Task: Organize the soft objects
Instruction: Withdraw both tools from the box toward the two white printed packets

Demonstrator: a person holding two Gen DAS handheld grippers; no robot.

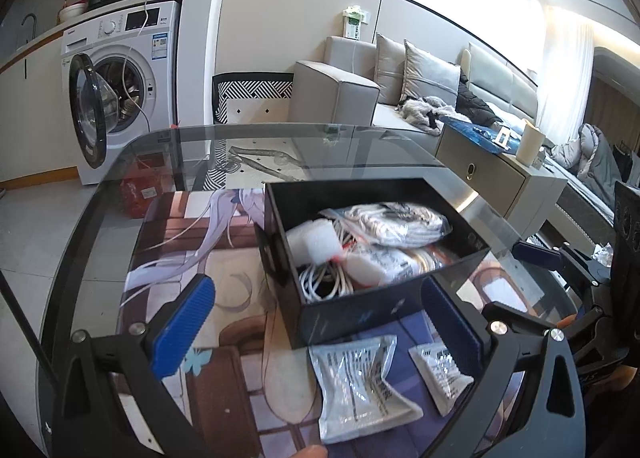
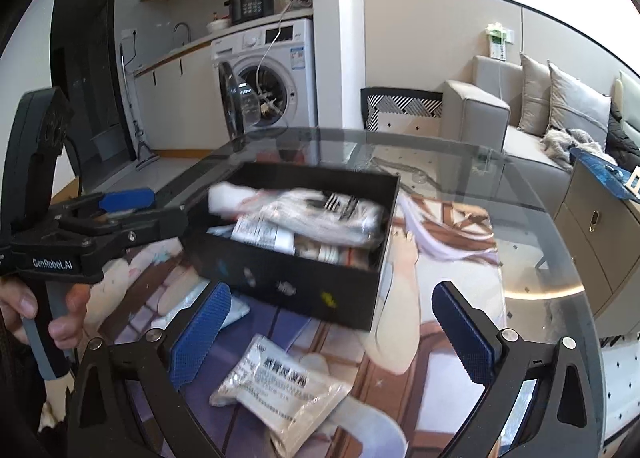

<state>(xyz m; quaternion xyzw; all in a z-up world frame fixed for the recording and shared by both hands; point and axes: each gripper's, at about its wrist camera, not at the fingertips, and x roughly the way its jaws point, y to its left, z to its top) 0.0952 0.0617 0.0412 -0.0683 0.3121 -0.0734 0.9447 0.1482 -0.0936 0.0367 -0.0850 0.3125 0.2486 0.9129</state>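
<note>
Black box point(image 1: 376, 258) on glass table point(image 1: 280, 142): contents jumbled, uncountable. Two packets point(image 1: 360, 386) just before box, one partly behind pad. Left gripper point(image 1: 320, 322), right gripper point(image 2: 336, 334): fingers wide apart, empty.

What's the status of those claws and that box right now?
Both claws, left and right, open, empty. Black box part-filled. Two packets outside. Nothing blocking.
</note>
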